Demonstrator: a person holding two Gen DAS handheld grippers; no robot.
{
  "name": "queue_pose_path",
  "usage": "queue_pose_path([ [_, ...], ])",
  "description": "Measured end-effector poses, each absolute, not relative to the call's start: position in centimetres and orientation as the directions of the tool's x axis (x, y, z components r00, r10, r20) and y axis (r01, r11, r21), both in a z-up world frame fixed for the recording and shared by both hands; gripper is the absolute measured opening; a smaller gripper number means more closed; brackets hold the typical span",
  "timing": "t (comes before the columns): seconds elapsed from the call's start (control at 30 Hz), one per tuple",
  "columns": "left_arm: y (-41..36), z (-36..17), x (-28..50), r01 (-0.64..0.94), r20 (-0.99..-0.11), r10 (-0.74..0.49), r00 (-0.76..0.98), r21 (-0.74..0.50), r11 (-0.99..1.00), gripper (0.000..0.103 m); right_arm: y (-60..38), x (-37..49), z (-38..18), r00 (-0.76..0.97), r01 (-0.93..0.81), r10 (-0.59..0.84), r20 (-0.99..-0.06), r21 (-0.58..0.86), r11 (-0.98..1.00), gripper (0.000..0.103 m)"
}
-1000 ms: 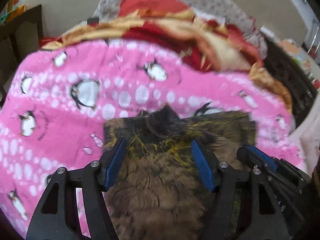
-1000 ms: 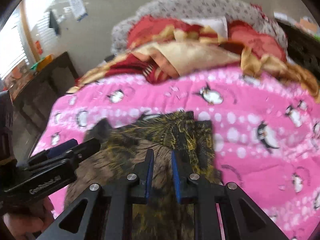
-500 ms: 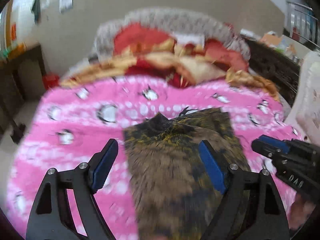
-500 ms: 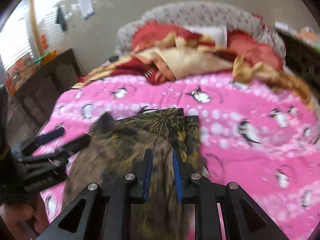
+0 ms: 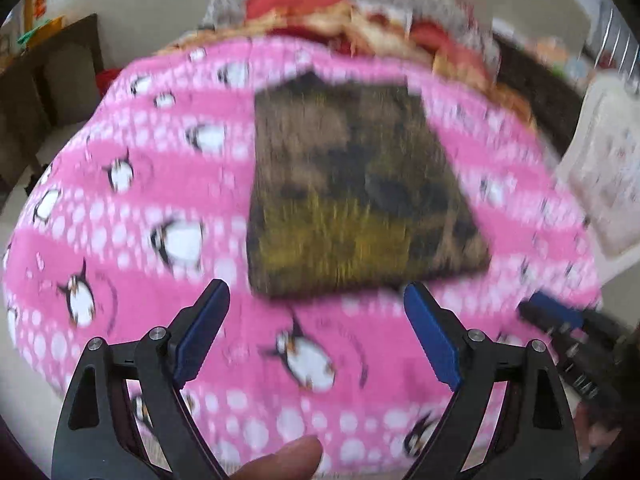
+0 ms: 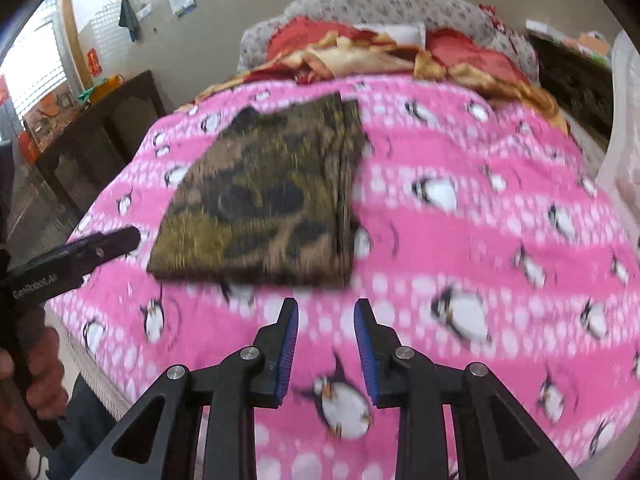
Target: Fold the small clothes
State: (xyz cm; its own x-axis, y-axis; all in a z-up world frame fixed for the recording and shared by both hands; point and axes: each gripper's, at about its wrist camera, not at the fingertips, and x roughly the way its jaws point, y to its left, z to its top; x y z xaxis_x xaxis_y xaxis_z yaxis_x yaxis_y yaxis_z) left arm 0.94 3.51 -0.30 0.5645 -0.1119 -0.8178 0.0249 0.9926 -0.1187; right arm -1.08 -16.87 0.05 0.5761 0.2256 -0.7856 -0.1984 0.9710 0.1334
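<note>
One folded garment (image 5: 356,196) on one pink blanket (image 5: 120,300); both grippers' jaws just opened, holding nothing

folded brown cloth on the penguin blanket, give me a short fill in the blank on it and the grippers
1. The folded brown cloth lies on a pink blanket printed with ____.
2. Between the left gripper fingers there is ____ cloth.
3. The right gripper is ____, holding nothing.

Missing words: penguins; no; open
</note>
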Motion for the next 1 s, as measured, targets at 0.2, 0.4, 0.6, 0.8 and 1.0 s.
queue_pose_path([
  [0.2,0.9,-1.5,0.2,0.012,-0.875,-0.058,0.481,-0.06,0.998,0.089,-17.2,-2.2,0.3,0.583,-0.181,0.211,-0.785,0.128,0.975,0.027],
  [0.4,0.6,-0.6,0.2,0.004,-0.867,-0.055,0.495,-0.061,0.998,0.089,-17.3,-3.1,1.8,0.611,-0.186,0.221,-0.76,0.133,0.973,0.027],
  [0.6,1.2,-0.6,0.8,-0.004,-0.866,-0.063,0.496,-0.075,0.997,0.089,-17.0,-3.2,2.3,0.611,-0.193,0.222,-0.76,0.129,0.973,0.027],
  [0.8,1.7,-0.9,1.1,-0.01,-0.867,-0.073,0.493,-0.09,0.996,0.089,-16.2,-3.3,2.6,0.61,-0.209,0.223,-0.76,0.118,0.971,0.027],
  [1.0,1.9,-0.6,0.5,0.007,-0.843,-0.099,0.529,-0.112,0.994,0.089,-15.6,-3.3,2.5,0.601,-0.219,0.215,-0.77,0.101,0.971,0.027],
])
